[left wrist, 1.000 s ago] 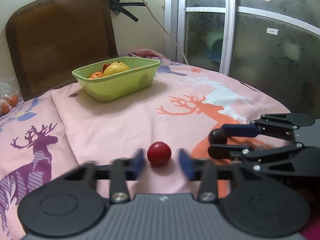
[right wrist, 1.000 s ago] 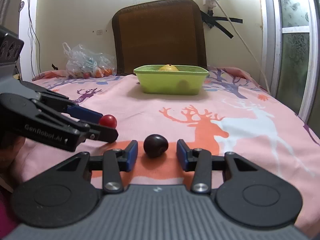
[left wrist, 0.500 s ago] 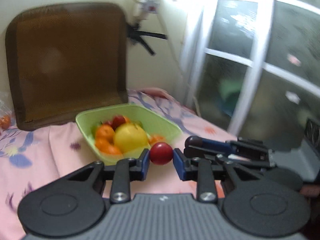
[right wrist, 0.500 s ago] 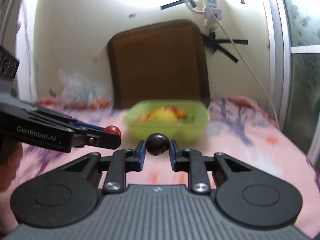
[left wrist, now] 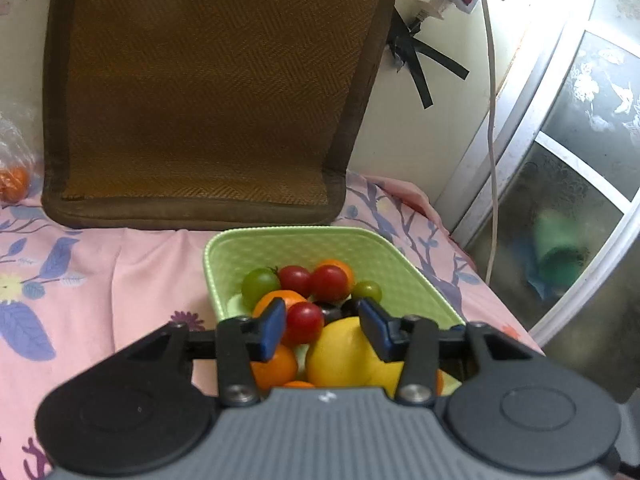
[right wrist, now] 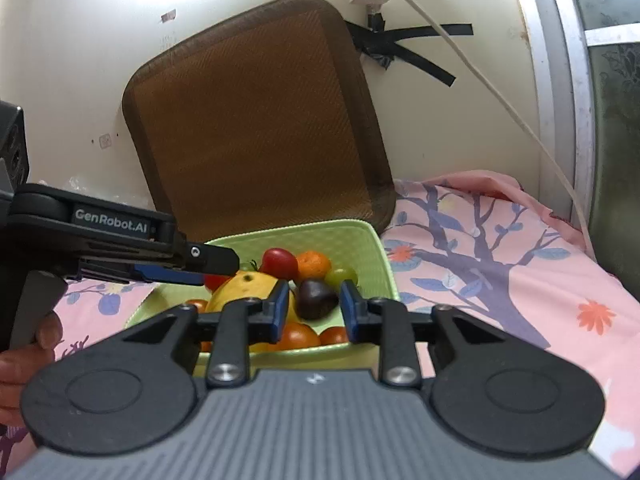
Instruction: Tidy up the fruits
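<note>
Both grippers hang over the green basket (left wrist: 224,258), which sits on a bed covered by a pink sheet (left wrist: 120,280) printed with birds and trees, just in front of a brown woven cushion (left wrist: 208,80) leaning on the wall. The left gripper (left wrist: 322,328) has just been opening: its blue pads stand apart, and the red cherry tomato (left wrist: 305,322) sits between them, touching the left pad with a clear gap on its right side, so nothing is squeezing it. It seems to rest on the pile below, a big yellow fruit (left wrist: 348,356) and some oranges, though the view is too tight to be sure. The right gripper (right wrist: 313,306) has also just been opening a little; the dark plum-coloured fruit (right wrist: 316,299) lies between its pads with a sliver of space on each side (not pinched), above the fruit in the basket. Further back in the basket are more red tomatoes, green grapes (left wrist: 260,286) and an orange. In the right wrist view a hand (right wrist: 24,352) grips the left gripper's handle.
</note>
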A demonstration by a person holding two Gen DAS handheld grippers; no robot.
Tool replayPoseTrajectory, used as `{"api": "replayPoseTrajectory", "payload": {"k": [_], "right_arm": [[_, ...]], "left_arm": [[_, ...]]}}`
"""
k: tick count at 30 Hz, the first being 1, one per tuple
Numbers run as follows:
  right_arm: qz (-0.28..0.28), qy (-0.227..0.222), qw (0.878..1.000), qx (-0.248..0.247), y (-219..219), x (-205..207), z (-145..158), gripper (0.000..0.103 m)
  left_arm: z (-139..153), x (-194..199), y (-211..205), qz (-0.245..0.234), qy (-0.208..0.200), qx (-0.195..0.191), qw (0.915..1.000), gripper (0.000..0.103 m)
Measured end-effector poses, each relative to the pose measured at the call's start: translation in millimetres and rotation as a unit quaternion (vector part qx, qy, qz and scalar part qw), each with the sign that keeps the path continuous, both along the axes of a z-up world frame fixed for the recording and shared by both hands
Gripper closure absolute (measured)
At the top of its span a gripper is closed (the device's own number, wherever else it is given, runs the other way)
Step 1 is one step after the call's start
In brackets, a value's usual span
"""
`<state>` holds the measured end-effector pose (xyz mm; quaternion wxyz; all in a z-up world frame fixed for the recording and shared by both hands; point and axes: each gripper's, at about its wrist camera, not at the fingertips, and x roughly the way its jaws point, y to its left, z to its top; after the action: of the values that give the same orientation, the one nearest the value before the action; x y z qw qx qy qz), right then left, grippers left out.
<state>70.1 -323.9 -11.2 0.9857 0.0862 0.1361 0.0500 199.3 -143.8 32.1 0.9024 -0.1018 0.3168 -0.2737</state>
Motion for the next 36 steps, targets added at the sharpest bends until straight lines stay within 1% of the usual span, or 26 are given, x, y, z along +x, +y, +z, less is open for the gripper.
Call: {"api": "replayPoseTrajectory", "payload": {"k": [3,5,8,9,10,11,13,16,20,21,22,23,24,25,27,31,34,36], "right_arm": [[-0.001,-0.007,1.0,-0.003,2.9,-5.8,5.9,0.072],[0.001,-0.014,1.0,-0.001,4.8,-18.4,6.8,0.072],[0.002,-0.012,1.0,0.014,3.8,-38.4,3.2,0.072],[0.003,-0.01,1.0,0.023,2.8,-47.2,0.7,0.072],[0.002,-0.007,0.999,0.035,1.4,-56.8,-2.4,0.072],[-0.001,-0.005,0.999,0.043,0.3,-66.4,-6.0,0.071],[-0.009,0.006,0.998,0.054,-1.3,-86.7,-14.8,0.071],[-0.019,0.031,0.997,0.07,-0.1,-111.1,-25.1,0.071],[-0.038,0.064,0.994,0.081,4.2,-141.0,-33.9,0.071],[-0.042,0.068,0.993,0.086,4.7,-147.8,-35.4,0.068],[-0.047,0.072,0.992,0.093,4.8,-155.0,-36.7,0.064],[-0.05,0.074,0.991,0.101,5.6,-161.8,-38.3,0.055],[-0.052,0.076,0.99,0.108,6.5,-167.8,-40.1,0.053],[-0.052,0.08,0.989,0.112,9.2,-174.9,-42.6,0.053],[-0.052,0.085,0.989,0.11,15.2,-184.3,-44.2,0.053],[-0.038,0.087,0.99,0.104,26.4,-199.9,-43.0,0.052],[-0.026,0.083,0.99,0.107,31.6,-208.2,-39.3,0.048],[-0.02,0.078,0.991,0.103,34.2,-214.4,-36.3,0.047]], "left_arm": [[3.7,-12.2,9.6,0.004,0.0,-0.017,0.9998,0.061],[6.7,-32.5,15.3,0.0,-0.011,-0.017,0.9998,0.061],[4.9,-68.5,15.0,-0.011,-0.037,0.021,0.9991,0.061],[3.6,-82.8,14.9,-0.015,-0.051,0.031,0.9981,0.059],[1.8,-97.6,14.7,-0.017,-0.061,0.042,0.9971,0.055],[-0.5,-111.5,14.9,-0.02,-0.064,0.049,0.9965,0.055],[-4.3,-133.8,16.3,-0.028,-0.063,0.05,0.9963,0.055],[-9.7,-162.6,18.8,-0.027,-0.063,0.059,0.9959,0.049],[-14.7,-189.5,22.7,-0.015,-0.06,0.068,0.9958,0.043],[-16.2,-195.5,23.6,-0.012,-0.061,0.068,0.9957,0.041],[-17.5,-201.1,25.0,-0.008,-0.062,0.068,0.9957,0.038],[-19.1,-206.3,26.8,-0.004,-0.061,0.069,0.9958,0.026],[-20.5,-212.0,28.2,0.003,-0.06,0.071,0.9957,0.015],[-21.3,-217.6,29.8,0.013,-0.062,0.073,0.9953,0.001],[-21.0,-229.1,32.3,0.033,-0.072,0.087,0.9931,0.0],[-16.7,-247.4,35.4,0.056,-0.081,0.112,0.9888,0.0],[-11.5,-262.1,37.7,0.077,-0.099,0.126,0.9841,0.0],[-7.9,-271.3,39.6,0.089,-0.108,0.128,0.9819,0.0]]}}
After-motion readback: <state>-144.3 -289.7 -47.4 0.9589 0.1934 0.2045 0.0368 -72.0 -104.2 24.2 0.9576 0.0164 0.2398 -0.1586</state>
